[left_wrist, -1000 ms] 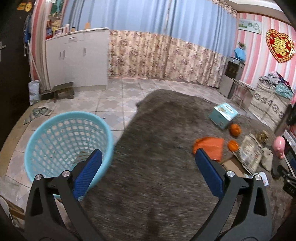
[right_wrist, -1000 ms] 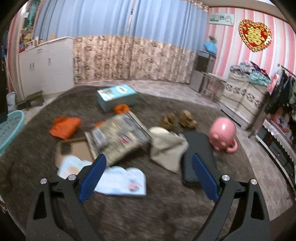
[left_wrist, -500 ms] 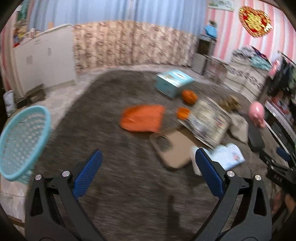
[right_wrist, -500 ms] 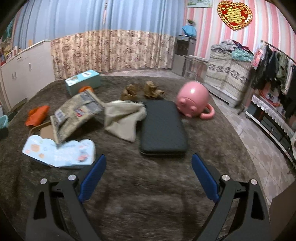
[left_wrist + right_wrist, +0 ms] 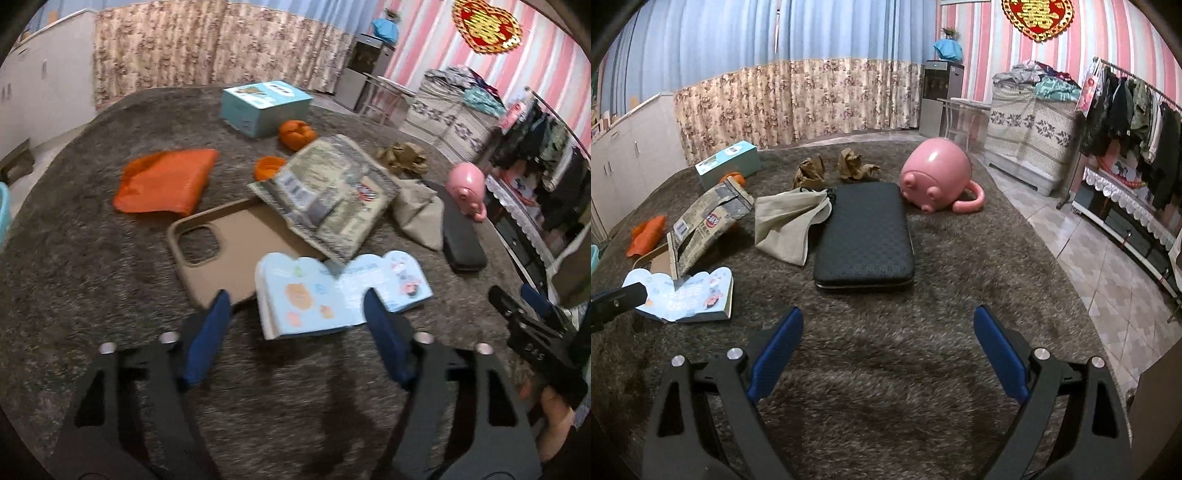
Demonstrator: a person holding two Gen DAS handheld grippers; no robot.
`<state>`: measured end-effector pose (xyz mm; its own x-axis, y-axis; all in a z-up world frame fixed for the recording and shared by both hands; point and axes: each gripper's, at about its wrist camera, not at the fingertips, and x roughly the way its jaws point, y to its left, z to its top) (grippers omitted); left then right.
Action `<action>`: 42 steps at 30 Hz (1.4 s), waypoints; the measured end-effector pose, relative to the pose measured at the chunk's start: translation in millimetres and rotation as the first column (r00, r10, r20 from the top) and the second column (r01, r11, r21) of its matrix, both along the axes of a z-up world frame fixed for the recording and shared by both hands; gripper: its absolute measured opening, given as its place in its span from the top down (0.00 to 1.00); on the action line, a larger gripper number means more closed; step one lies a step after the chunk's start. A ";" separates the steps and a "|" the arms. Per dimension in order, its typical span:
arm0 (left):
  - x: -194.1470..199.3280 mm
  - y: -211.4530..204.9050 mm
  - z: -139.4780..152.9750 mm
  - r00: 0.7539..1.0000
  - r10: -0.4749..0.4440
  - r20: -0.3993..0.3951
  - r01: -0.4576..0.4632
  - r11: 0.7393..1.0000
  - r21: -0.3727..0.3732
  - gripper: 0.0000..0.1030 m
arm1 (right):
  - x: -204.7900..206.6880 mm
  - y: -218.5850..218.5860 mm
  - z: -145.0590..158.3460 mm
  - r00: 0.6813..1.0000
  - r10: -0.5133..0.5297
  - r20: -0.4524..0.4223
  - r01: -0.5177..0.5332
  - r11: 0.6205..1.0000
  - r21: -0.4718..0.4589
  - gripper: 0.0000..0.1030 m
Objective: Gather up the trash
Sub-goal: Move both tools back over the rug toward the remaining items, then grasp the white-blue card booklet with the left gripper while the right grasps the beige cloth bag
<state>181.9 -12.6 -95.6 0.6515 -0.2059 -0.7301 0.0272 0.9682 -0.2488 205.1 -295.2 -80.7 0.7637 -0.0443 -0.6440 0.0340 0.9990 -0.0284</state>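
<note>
Your left gripper (image 5: 295, 306) hangs over bare carpet (image 5: 92, 295), jaws closing, nothing between the pads; the near edge of the open picture book (image 5: 332, 291) lies just beyond its tips. Your right gripper (image 5: 886, 328) stands wide and holds nothing, with open carpet under it up to the black case (image 5: 864, 236). In the left view your right hand (image 5: 554, 410) shows at the lower right edge.

Open room: the near carpet strip in both views; the tile floor (image 5: 1108, 266) right of the carpet edge.

Middle ground, left view: a tan phone case (image 5: 236, 247) lies just beside the book on the left. A crinkled foil bag (image 5: 328, 192) overlaps the phone case's far end and reaches the book's far edge. An orange plastic bag (image 5: 166, 181) lies left of it, apart. A beige cloth pouch (image 5: 790, 225) touches the black case's left side.

Far: a small orange cup-like piece (image 5: 269, 166), an orange pumpkin-shaped item (image 5: 295, 133), a teal box (image 5: 266, 103). Two crumpled brown paper wads (image 5: 831, 168) sit behind the black case; a pink pig mug (image 5: 938, 177) lies on its side at its far right corner. A sliver of the blue basket (image 5: 3, 214) shows at the left edge.
</note>
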 end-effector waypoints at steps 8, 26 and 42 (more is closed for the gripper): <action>-10.0 -15.6 17.1 0.994 -0.095 0.046 0.092 0.994 0.063 0.85 | 5.1 7.5 0.1 1.000 0.027 0.005 -0.027 1.000 -0.005 0.11; -52.7 62.2 114.3 0.969 0.050 0.242 -0.091 0.983 0.162 0.94 | 80.4 74.6 5.2 0.992 0.126 -0.011 -0.126 0.988 -0.085 0.11; -50.8 104.5 106.0 0.958 0.153 0.241 -0.193 0.969 0.152 1.00 | 100.0 89.0 -9.4 0.978 0.190 -0.084 -0.193 0.981 -0.020 0.70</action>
